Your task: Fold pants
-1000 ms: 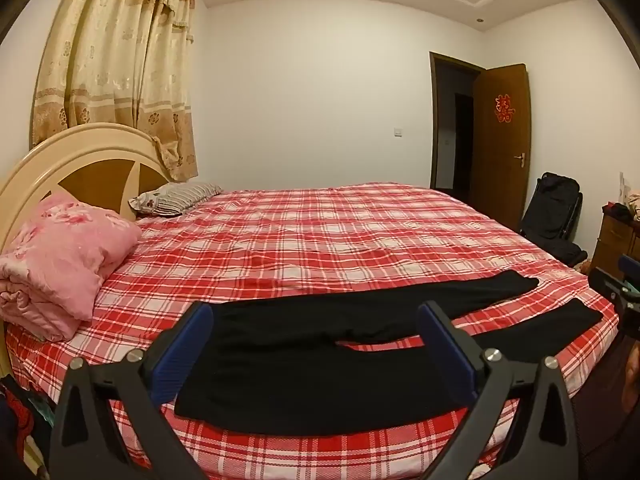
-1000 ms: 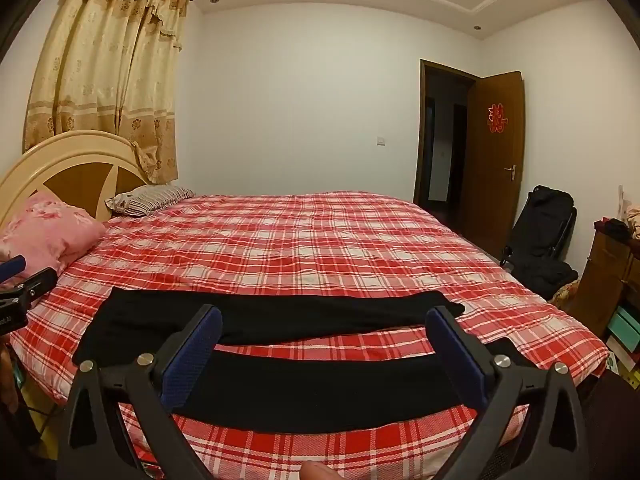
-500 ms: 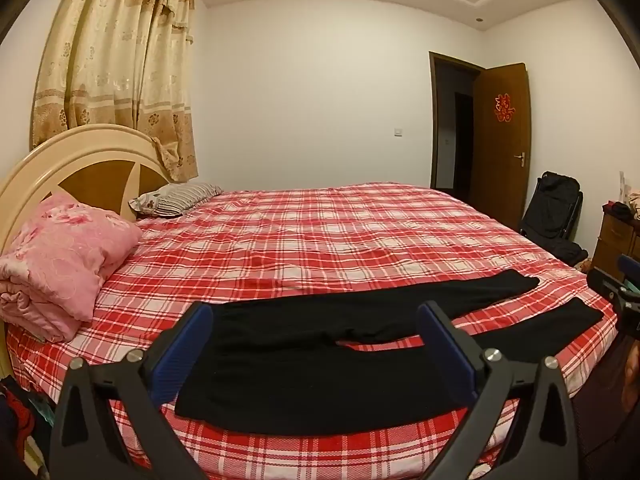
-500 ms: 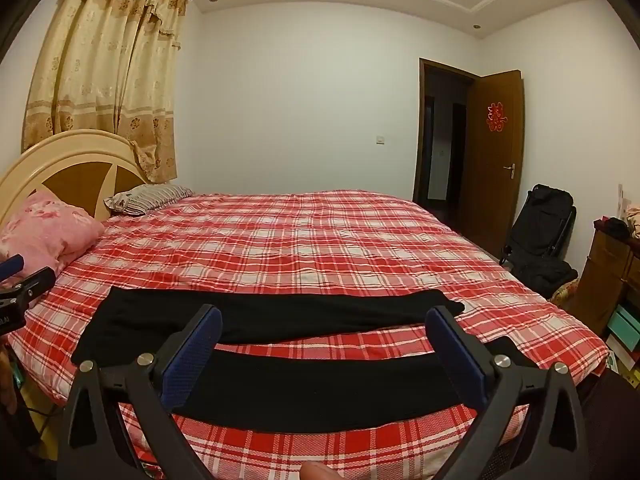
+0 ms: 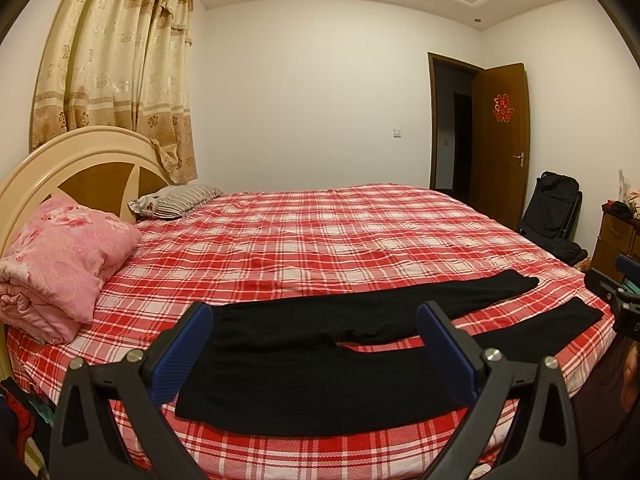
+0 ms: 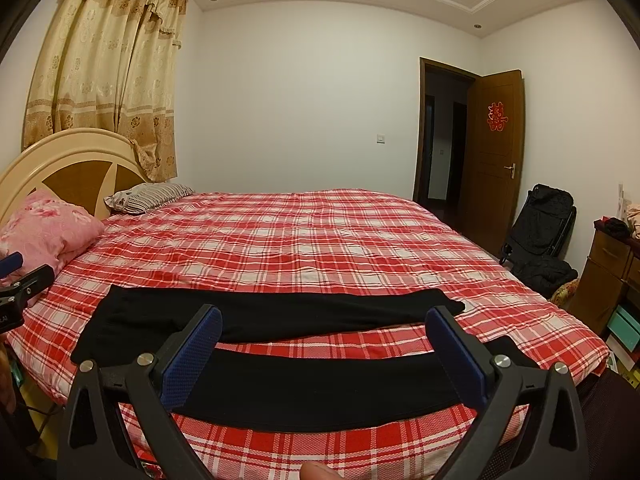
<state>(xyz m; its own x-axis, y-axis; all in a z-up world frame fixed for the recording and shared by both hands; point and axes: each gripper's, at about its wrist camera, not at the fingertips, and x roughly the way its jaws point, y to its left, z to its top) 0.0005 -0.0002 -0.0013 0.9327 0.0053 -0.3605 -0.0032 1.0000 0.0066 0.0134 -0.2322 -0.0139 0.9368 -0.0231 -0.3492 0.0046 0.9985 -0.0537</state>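
Black pants point(image 5: 320, 364) lie flat near the front edge of a bed with a red plaid cover point(image 5: 320, 240), waist to the left and two legs spread toward the right. My left gripper point(image 5: 316, 320) hovers open in front of the waist end, holding nothing. In the right wrist view the same pants point(image 6: 304, 384) stretch across the bed's front. My right gripper point(image 6: 324, 322) hangs open above the legs, empty. The right gripper point(image 5: 624, 288) also shows at the left view's right edge, and the left gripper point(image 6: 16, 280) at the right view's left edge.
A pink folded quilt point(image 5: 60, 264) and a striped pillow point(image 5: 176, 200) lie by the headboard point(image 5: 80, 160). A dark chair point(image 5: 554, 208) and a wooden cabinet point(image 5: 616, 240) stand at the right wall by the open door point(image 5: 500, 144). A fingertip point(image 6: 316, 472) shows at the bottom.
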